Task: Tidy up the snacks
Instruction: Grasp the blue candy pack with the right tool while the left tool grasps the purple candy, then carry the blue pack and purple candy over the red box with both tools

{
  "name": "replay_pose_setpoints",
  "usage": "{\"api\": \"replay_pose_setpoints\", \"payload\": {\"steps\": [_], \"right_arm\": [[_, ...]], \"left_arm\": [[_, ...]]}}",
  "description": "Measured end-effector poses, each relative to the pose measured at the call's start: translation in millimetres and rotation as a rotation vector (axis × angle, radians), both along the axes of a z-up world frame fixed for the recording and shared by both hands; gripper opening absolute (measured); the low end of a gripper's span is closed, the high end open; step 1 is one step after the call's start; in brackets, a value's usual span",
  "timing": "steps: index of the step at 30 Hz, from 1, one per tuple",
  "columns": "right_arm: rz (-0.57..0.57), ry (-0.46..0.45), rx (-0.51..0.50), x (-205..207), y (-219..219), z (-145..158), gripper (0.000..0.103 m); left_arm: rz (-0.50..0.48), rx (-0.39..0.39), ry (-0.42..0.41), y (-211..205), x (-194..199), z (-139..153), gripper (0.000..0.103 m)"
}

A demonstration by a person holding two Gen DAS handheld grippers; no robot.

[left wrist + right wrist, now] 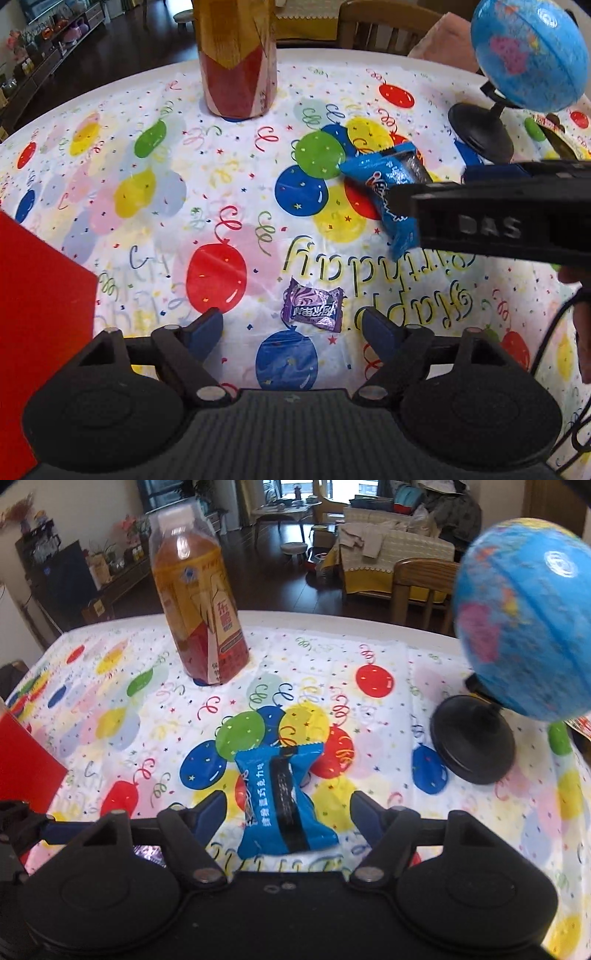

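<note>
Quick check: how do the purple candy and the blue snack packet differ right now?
The purple candy is the smaller wrapper, twisted at both ends; the blue snack packet is larger, a flat-sealed pouch with a black band. The purple candy lies ahead of the left tool, between its open fingers but untouched; the blue snack packet lies between the right tool's fingers, also ungripped. Both rest flat on the balloon tablecloth.

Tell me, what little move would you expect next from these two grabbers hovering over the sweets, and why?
Probably both close. The left gripper stands open around the purple candy, and the right gripper stands open around the blue snack packet. Both sweets lie flat on the tablecloth with a visible gap at each pad, so pinching seems the natural next step.
</note>
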State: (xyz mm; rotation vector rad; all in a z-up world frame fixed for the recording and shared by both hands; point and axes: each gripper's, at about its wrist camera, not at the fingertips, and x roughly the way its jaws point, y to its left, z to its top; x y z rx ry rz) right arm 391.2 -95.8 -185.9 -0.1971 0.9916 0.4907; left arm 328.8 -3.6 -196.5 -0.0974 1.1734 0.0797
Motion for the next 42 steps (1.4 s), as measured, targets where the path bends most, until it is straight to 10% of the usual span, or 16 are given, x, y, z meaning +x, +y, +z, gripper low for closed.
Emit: {"api": "replay_pose_setpoints", "payload": {"steps": [20,42], "right_arm": [[0.047,0.000,-0.006,-5,11,-19,0.038],[-0.043,0.013,0.102,-100,-28,48,0.038]], "left_arm": [[-0.061,0.039,-0.065,-13,-4,-1,0.025],[0.002,-0.066,-0.080,14,-67,51,0.023]]}}
